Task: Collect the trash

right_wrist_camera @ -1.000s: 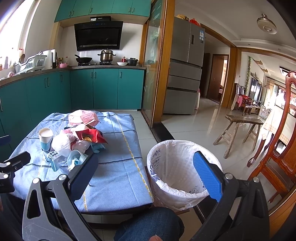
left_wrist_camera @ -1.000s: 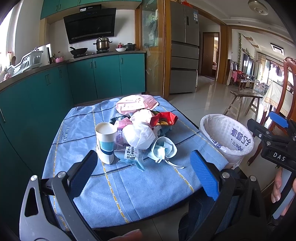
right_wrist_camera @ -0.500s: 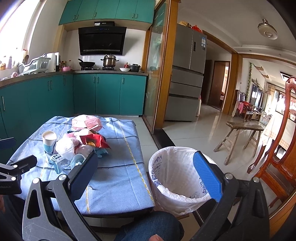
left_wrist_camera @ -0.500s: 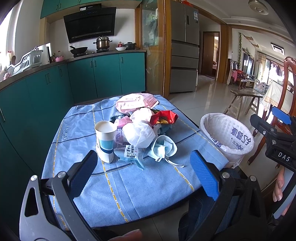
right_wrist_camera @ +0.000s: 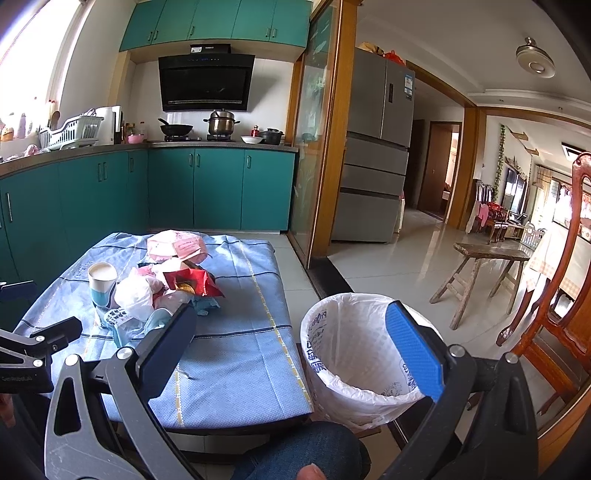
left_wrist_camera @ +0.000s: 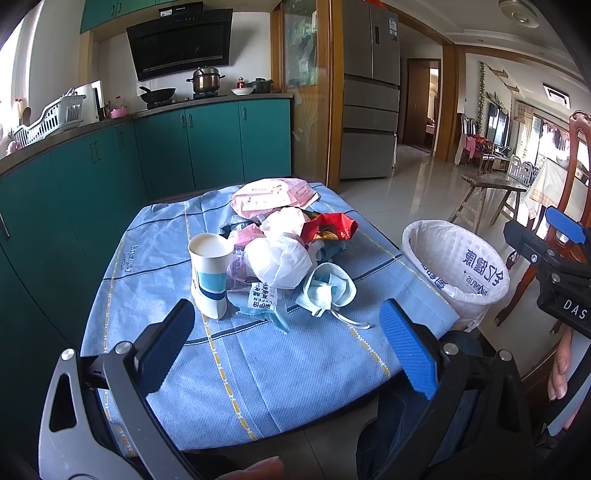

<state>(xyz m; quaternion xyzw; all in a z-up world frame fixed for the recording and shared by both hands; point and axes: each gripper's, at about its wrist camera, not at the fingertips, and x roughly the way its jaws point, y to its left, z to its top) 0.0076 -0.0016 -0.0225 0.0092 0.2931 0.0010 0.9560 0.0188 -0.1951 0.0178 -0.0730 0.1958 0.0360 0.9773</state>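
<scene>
Upper cabinets [right_wrist_camera: 218,20]: right view only

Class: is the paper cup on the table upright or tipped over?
Upright. The paper cup stands on its base on the blue tablecloth, open rim facing up.

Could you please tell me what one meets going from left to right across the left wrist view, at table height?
Paper cup → white bag → face mask → bin → right gripper.
</scene>
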